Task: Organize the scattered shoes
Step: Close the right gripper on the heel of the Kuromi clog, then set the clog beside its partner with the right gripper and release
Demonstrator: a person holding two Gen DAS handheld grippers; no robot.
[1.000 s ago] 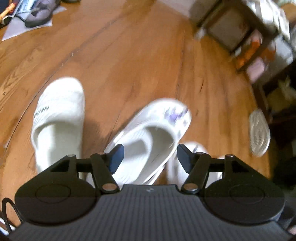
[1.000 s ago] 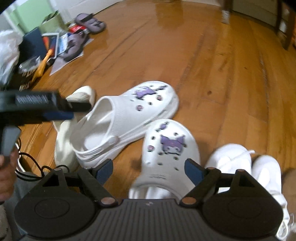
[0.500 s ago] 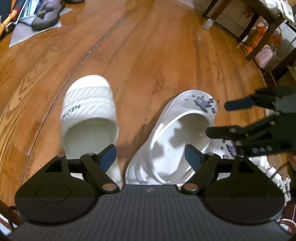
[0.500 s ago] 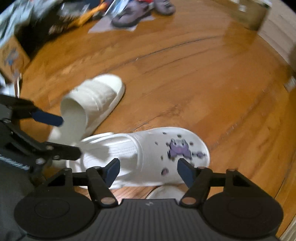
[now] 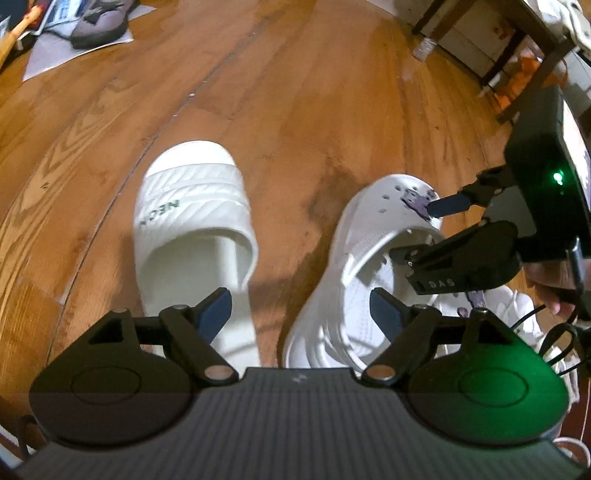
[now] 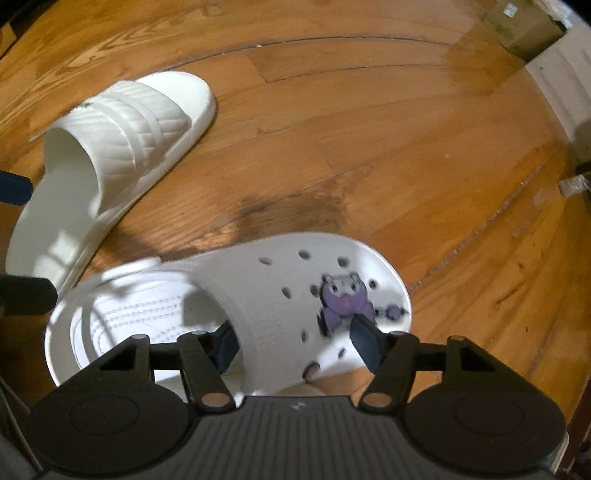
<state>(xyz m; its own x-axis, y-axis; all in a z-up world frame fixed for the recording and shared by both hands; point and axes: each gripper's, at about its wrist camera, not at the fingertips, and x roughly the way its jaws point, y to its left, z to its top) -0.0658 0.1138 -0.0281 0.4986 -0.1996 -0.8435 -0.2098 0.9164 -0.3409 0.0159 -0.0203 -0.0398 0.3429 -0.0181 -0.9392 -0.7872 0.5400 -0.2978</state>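
A white clog (image 6: 295,291) with a purple charm lies on the wood floor, toe to the right. My right gripper (image 6: 295,341) stands over its upper: one finger reaches into the foot opening and the other rests above the toe beside the charm. No squeeze shows. In the left wrist view, the right gripper (image 5: 432,230) straddles the clog (image 5: 354,266) in the same way. A white slide (image 5: 192,221) lies to the left of the clog. My left gripper (image 5: 301,314) is open above the gap between the two heels and holds nothing.
White sneakers (image 5: 517,306) and part of a second clog sit at the right, beside a person's hand (image 5: 550,288). A grey shoe (image 5: 99,22) lies on paper at the far left. Furniture legs (image 5: 517,55) stand at the back right, and a cardboard box (image 6: 528,22) stands near the wall.
My right gripper has rolled and come down from above the clog until its fingers straddle the upper, with narrower jaws. The left jaws widened early on, then that gripper stayed still.
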